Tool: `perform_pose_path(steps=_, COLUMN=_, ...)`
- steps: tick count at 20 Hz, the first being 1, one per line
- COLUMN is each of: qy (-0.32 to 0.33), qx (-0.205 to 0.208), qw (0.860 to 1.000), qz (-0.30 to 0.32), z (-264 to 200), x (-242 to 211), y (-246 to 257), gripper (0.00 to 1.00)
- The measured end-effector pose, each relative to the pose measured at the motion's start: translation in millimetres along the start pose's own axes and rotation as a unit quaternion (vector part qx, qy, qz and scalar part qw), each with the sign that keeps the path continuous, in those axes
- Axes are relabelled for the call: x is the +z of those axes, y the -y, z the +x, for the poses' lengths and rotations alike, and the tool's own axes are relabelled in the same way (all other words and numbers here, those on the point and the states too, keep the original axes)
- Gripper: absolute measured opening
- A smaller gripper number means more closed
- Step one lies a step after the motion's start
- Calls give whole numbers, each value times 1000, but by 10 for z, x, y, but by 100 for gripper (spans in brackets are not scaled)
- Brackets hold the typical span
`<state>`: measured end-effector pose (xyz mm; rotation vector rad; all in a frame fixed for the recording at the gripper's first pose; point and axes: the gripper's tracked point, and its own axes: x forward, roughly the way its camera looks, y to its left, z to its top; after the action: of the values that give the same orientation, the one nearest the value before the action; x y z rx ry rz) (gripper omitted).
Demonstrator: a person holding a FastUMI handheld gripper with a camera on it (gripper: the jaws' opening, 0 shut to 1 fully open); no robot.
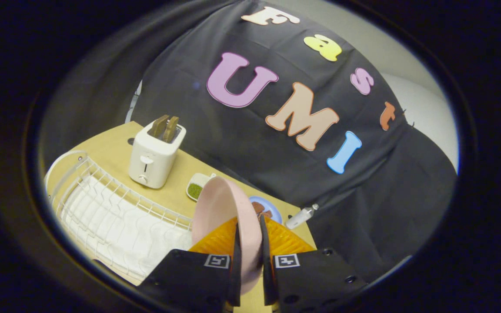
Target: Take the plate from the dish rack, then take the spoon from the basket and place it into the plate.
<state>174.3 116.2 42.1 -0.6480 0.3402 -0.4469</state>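
At the bottom centre of the frame, the tilted gripper [249, 243] clamps both fingers on the rim of a pink plate [226, 213], held on edge above the wooden table [111, 152]. The white dish rack [102, 208] sits lower left, a toaster [155, 156] behind it.

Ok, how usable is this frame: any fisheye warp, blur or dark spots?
Gripper view: strong fisheye bend on the dish rack; hand-held gripper shut on the pink plate, softly blurred up close; toaster sharp; dim rim.
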Motion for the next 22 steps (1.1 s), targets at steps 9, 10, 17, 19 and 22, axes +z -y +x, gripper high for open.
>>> perform_pose_path(steps=9, qy=43, qx=40, qw=995, qz=75, z=-358, x=78, y=501, gripper=23)
perform_pose_path(steps=10, qy=47, qx=42, qw=994, qz=86, z=-412, x=53, y=608, gripper=23)
perform_pose_path(steps=17, qy=40, qx=61, qw=987, qz=146, z=-725, x=-641, y=1261, gripper=23)
perform_pose_path(steps=19, qy=26, qx=75, qw=982, qz=170, z=-756, x=-941, y=1343, gripper=23)
perform_pose_path(steps=22, qy=19, qx=106, qw=971, qz=213, z=-833, x=-1329, y=1407, gripper=23)
